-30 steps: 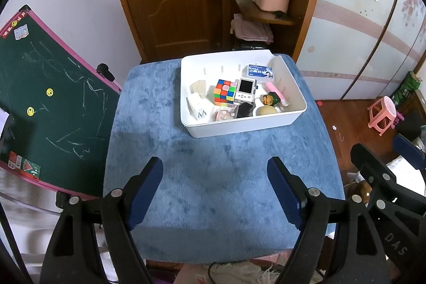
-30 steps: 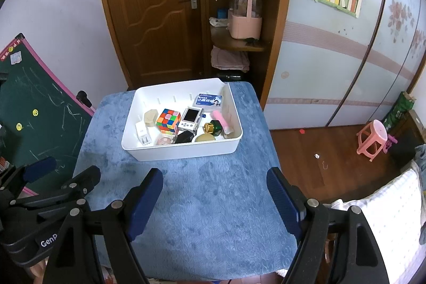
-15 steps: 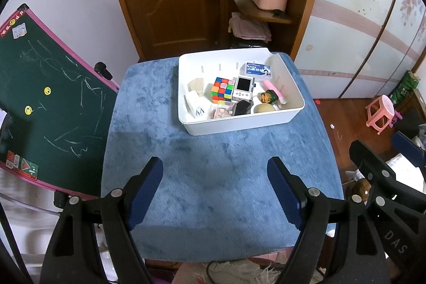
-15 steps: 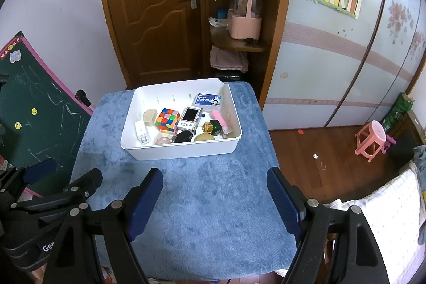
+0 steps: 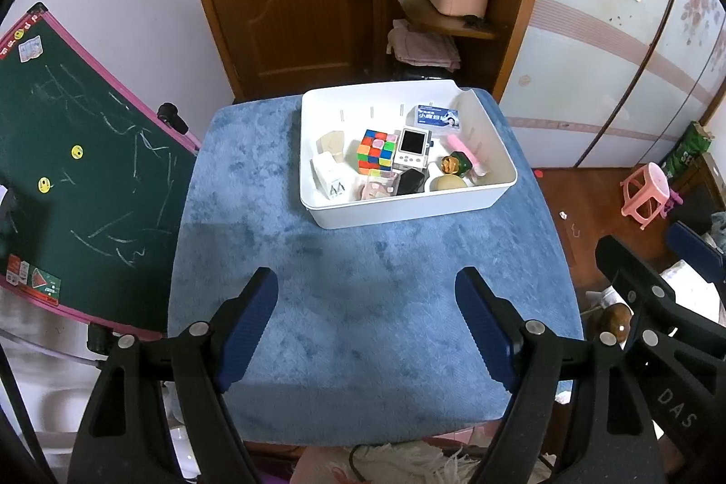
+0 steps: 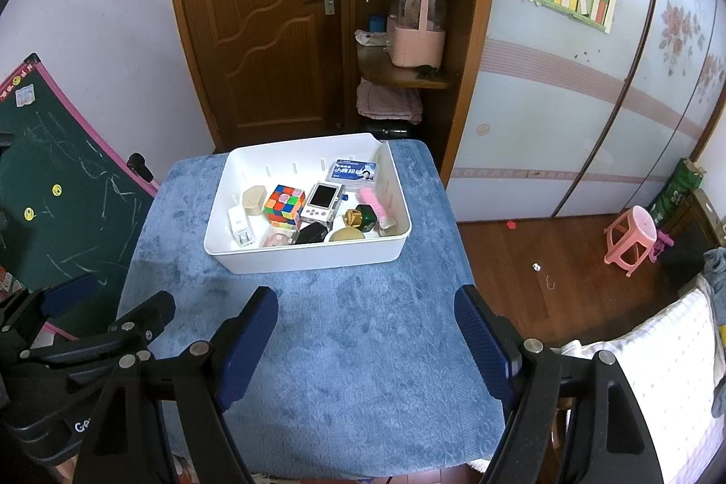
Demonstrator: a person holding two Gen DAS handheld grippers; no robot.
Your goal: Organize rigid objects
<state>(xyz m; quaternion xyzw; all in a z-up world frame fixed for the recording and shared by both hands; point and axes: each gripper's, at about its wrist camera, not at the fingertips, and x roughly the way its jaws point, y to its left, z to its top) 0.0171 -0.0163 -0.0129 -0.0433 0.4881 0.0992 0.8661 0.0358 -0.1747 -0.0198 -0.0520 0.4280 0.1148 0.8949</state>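
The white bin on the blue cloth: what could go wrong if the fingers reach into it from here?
1. The white bin holds items packed close: the colour cube touches the small white device, so wide-open fingers may knock a neighbour.
2. The bin sits near the far right corner of the blue cloth; a push might slide it off.

Both wrist cameras look steeply down past their own fingers, sharing the white bin (image 5: 408, 207) ahead on the blue table (image 6: 363, 370).
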